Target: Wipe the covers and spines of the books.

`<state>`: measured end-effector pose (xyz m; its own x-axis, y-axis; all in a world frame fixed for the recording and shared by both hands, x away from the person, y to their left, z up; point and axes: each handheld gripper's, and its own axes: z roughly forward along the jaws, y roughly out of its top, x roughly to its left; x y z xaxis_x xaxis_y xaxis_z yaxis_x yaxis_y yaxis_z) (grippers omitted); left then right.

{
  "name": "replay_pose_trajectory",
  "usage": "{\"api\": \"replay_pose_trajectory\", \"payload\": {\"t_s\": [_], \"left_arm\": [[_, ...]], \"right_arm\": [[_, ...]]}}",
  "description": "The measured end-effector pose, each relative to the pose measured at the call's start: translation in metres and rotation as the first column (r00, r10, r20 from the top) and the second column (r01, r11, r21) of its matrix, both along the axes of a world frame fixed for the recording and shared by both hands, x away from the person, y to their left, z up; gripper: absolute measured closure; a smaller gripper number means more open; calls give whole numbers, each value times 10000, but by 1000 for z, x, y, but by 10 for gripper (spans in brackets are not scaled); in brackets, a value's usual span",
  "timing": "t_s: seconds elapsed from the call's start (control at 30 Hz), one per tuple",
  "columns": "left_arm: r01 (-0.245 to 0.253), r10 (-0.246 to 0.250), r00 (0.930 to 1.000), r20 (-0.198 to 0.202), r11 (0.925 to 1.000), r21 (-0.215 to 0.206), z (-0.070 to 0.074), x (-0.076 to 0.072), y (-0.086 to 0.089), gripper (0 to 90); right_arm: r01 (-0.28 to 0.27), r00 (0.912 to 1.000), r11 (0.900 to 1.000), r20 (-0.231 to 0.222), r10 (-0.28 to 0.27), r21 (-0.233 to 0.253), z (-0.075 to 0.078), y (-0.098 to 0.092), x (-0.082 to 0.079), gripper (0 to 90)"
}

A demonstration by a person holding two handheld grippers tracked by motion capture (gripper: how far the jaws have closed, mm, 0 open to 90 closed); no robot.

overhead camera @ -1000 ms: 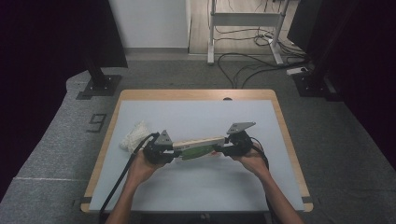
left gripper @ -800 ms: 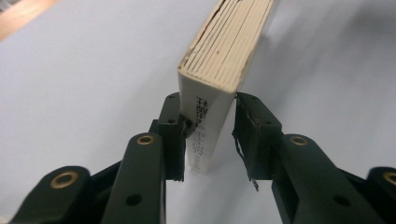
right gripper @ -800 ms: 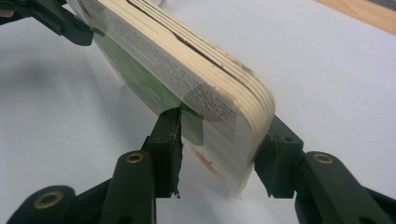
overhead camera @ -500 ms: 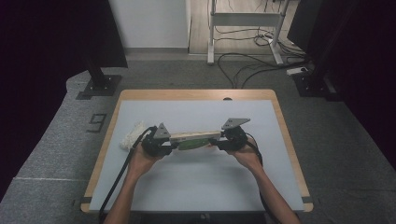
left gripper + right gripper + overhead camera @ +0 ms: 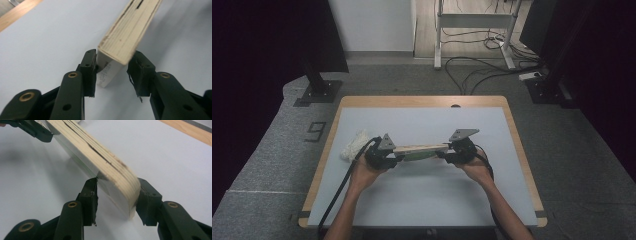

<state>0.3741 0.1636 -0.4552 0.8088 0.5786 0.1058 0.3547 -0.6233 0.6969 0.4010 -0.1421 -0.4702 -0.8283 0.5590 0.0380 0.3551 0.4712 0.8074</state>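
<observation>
A long plywood board (image 5: pixel 419 148) with a white face is held edge-up just above the light table (image 5: pixel 422 101), one gripper on each end. My left gripper (image 5: pixel 398 156) is shut on its left end; in the left gripper view both pads press the board's (image 5: pixel 132 25) end between the jaws (image 5: pixel 113 56). My right gripper (image 5: pixel 443 152) is shut on the right end, and the right gripper view shows the layered edge (image 5: pixel 87 147) pinched between its fingers (image 5: pixel 117 182). The left gripper (image 5: pixel 32 130) shows far off at the board's other end.
A crumpled white cloth (image 5: pixel 354 145) lies on the table just left of the left hand. The table has a wooden rim. Black stands and cables sit on the floor beyond the far edge.
Both grippers and the board have shifted a little away from the person, toward the table's middle. The grip on each end is unchanged.
</observation>
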Motion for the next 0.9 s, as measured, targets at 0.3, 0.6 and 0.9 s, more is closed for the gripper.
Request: {"api": "replay_pose_trajectory", "payload": {"t_s": [0.3,0.6,0.9], "left_arm": [[322,-346,9986,-400,9978,-588,-2,-9,5,519],[179,-217,9978,-632,9980,-599,-8,-21,1,370],[-129,38,9947,-1032,9961,-875,-16,-31,1,259]], "right_arm": [[-234,9990,9996,-375,241,184,-1,-4,-11,480],[-269,9976,9990,-631,291,344,-8,-7,-22,379],[-159,9955,9991,-932,195,391,-14,-12,-33,295]]}}
